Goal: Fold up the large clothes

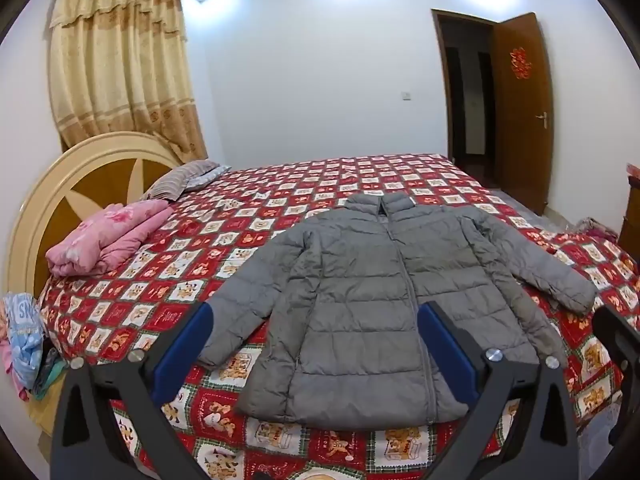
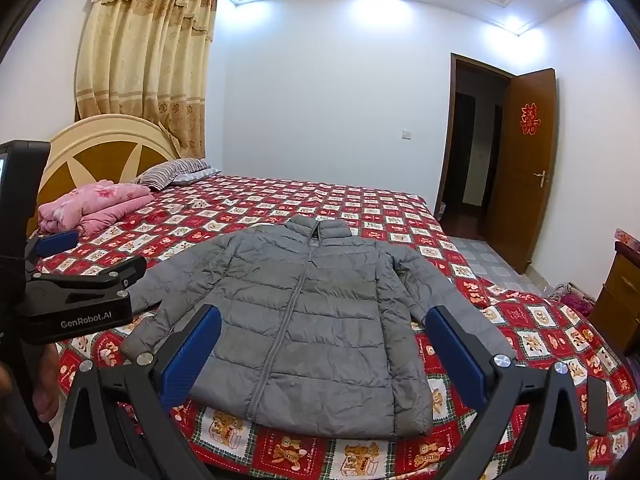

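A grey quilted puffer jacket (image 1: 372,304) (image 2: 316,320) lies flat and zipped on the bed, collar toward the far wall, both sleeves spread out to the sides. My left gripper (image 1: 316,320) hovers above the jacket's near hem with its blue pads wide open and nothing between them. My right gripper (image 2: 324,324) is likewise open and empty, held over the hem a little further right. The left gripper's black body (image 2: 80,296) shows at the left edge of the right wrist view, beside the jacket's left sleeve.
The bed (image 1: 280,208) has a red patterned cover with bear squares. A folded pink quilt (image 1: 108,240) and a striped pillow (image 1: 180,178) lie by the round headboard (image 1: 60,184). An open wooden door (image 2: 528,184) and a wooden cabinet (image 2: 616,296) stand on the right.
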`<action>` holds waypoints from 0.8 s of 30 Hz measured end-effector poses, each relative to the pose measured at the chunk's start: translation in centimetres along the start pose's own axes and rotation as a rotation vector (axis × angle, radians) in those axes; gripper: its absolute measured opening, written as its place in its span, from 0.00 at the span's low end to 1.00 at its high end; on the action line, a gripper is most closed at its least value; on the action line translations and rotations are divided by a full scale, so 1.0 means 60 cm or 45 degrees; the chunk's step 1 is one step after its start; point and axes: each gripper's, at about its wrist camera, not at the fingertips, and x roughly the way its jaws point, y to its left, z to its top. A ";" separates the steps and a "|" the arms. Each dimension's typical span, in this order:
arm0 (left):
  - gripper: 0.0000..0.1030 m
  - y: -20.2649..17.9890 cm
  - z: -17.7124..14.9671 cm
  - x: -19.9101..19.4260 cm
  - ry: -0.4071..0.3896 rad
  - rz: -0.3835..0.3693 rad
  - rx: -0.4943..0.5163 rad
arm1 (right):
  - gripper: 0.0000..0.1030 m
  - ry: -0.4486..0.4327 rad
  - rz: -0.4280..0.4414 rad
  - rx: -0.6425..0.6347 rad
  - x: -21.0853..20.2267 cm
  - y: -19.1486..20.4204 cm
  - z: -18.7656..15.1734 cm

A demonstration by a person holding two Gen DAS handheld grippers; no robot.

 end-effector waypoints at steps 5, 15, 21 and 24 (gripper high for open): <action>1.00 -0.013 0.009 0.008 0.000 0.019 0.001 | 0.99 0.002 -0.001 -0.001 0.001 -0.001 -0.001; 1.00 -0.002 0.004 -0.013 -0.063 0.027 0.021 | 0.99 0.011 -0.002 0.008 0.008 -0.004 -0.004; 1.00 0.004 0.008 -0.015 -0.065 0.035 0.012 | 0.99 0.017 -0.003 0.013 0.012 -0.007 -0.005; 1.00 0.007 0.009 -0.014 -0.064 0.039 0.002 | 0.99 0.020 -0.005 0.017 0.014 -0.008 -0.006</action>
